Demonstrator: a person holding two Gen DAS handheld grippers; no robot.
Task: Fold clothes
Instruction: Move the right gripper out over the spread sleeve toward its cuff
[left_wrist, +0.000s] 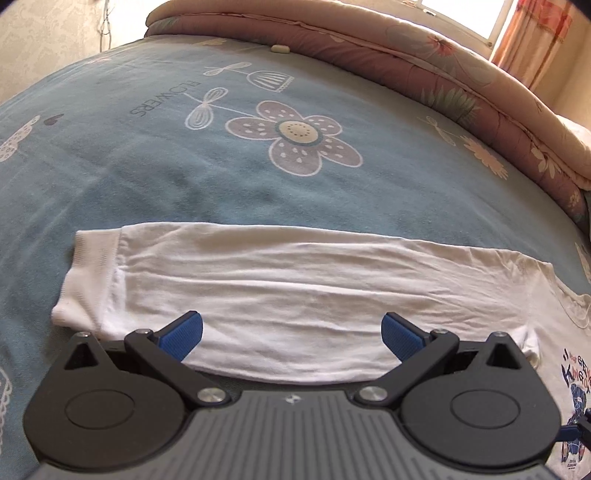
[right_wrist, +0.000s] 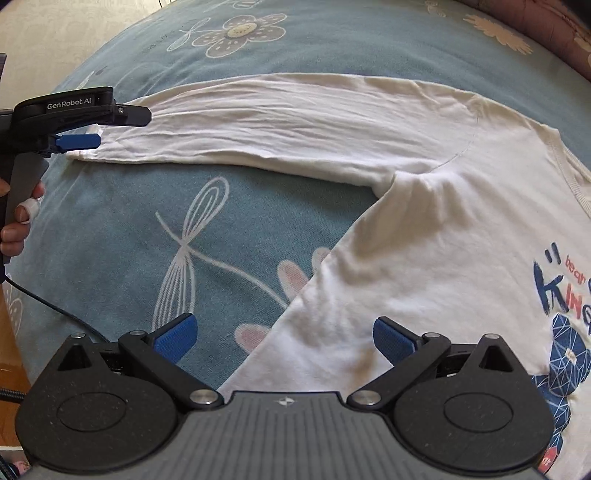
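A white long-sleeved shirt (right_wrist: 424, 258) with a blue and red print (right_wrist: 565, 332) lies flat on the blue flowered bedsheet (left_wrist: 184, 166). Its sleeve (left_wrist: 277, 288) stretches straight out to the left and ends in a ribbed cuff (left_wrist: 88, 273). My left gripper (left_wrist: 291, 332) is open, low over the near edge of the sleeve close to the cuff, holding nothing. The right wrist view shows the left gripper (right_wrist: 96, 140) from the side at the cuff end. My right gripper (right_wrist: 284, 336) is open above the shirt's side edge below the armpit, with nothing between its fingers.
A pink floral quilt (left_wrist: 443, 81) is bunched along the far side of the bed below a bright window (left_wrist: 461, 14) and curtain (left_wrist: 535, 40). A person's hand (right_wrist: 16, 229) holds the left gripper's handle. A dark cable (right_wrist: 44, 299) trails over the bed's left edge.
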